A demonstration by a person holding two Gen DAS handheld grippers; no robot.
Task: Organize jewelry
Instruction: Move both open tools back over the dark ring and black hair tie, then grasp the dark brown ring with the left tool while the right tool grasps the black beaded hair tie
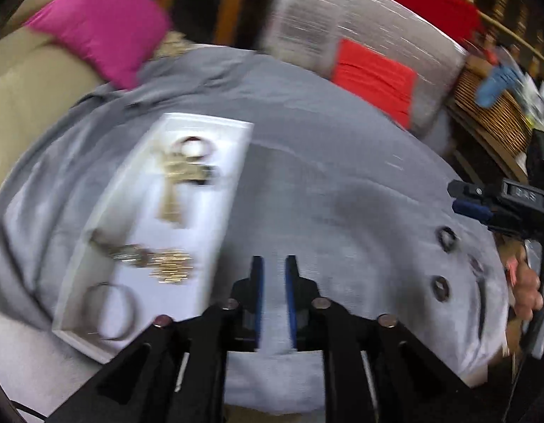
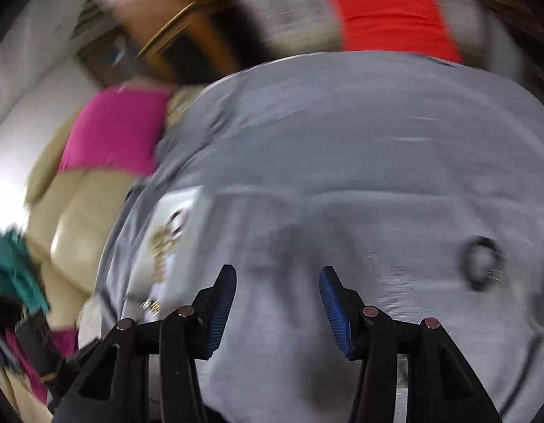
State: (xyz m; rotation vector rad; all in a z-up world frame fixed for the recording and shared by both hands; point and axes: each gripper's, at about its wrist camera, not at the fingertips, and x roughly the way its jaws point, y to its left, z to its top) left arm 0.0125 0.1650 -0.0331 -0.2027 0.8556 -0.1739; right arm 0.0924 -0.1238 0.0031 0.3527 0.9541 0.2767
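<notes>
A white tray (image 1: 236, 162) lies on the grey cloth (image 1: 324, 162) and holds a dark ring (image 1: 194, 146), gold chains (image 1: 173, 190), a gold cluster (image 1: 169, 264) and a silver bangle (image 1: 109, 312). Three dark rings lie loose on the cloth at the right (image 1: 447, 238), (image 1: 441, 287), (image 1: 477, 265). My left gripper (image 1: 274, 264) hovers just right of the tray, its jaws a narrow gap apart and empty. My right gripper (image 2: 278, 276) is open and empty above bare cloth; it also shows in the left wrist view (image 1: 458, 197). A dark ring (image 2: 480, 261) lies to its right. The tray (image 2: 194, 211) is at its left.
A pink cushion (image 1: 102, 24) on a beige sofa (image 1: 25, 81) is at the back left. A wrapped bundle with an orange patch (image 1: 374, 77) stands behind the cloth. A wicker basket (image 1: 490, 116) is at the far right. Both views are motion-blurred.
</notes>
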